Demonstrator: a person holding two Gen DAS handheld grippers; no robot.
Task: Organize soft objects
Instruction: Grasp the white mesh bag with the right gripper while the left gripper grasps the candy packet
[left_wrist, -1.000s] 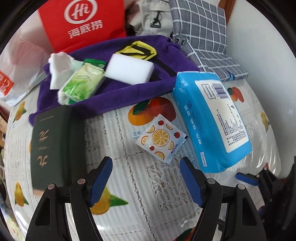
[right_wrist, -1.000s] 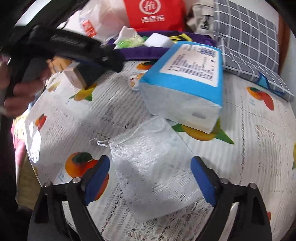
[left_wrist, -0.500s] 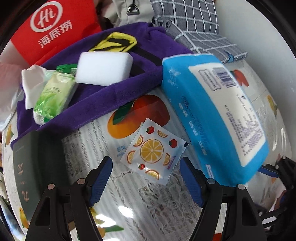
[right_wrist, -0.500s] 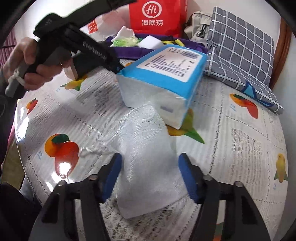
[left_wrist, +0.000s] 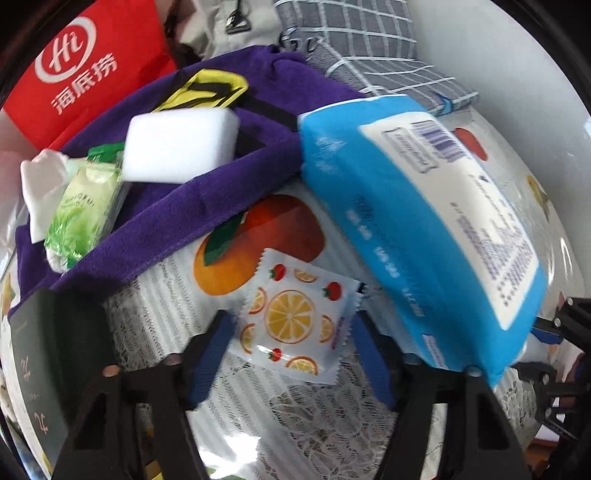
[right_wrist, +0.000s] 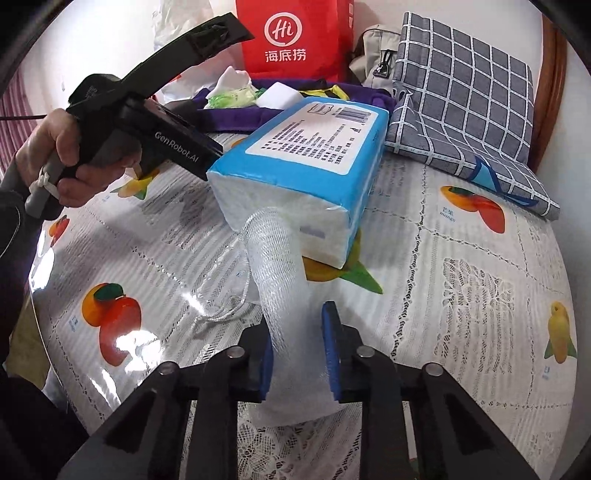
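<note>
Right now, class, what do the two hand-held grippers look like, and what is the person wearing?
Both hand-held grippers, left and right, have black angular frames with silver rivets and blue pads. The left's black-grey body reads "GenRobot.AI", with a white tie at its handle. The sleeve is dark grey.

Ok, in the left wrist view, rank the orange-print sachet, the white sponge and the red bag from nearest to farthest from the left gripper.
1. Orange-print sachet: lying on the tablecloth between the closing jaws of the left gripper, not yet pinched.
2. White sponge: farther back and to the left, resting on the purple towel.
3. Red bag: farthest, standing behind the towel at upper left.
</note>
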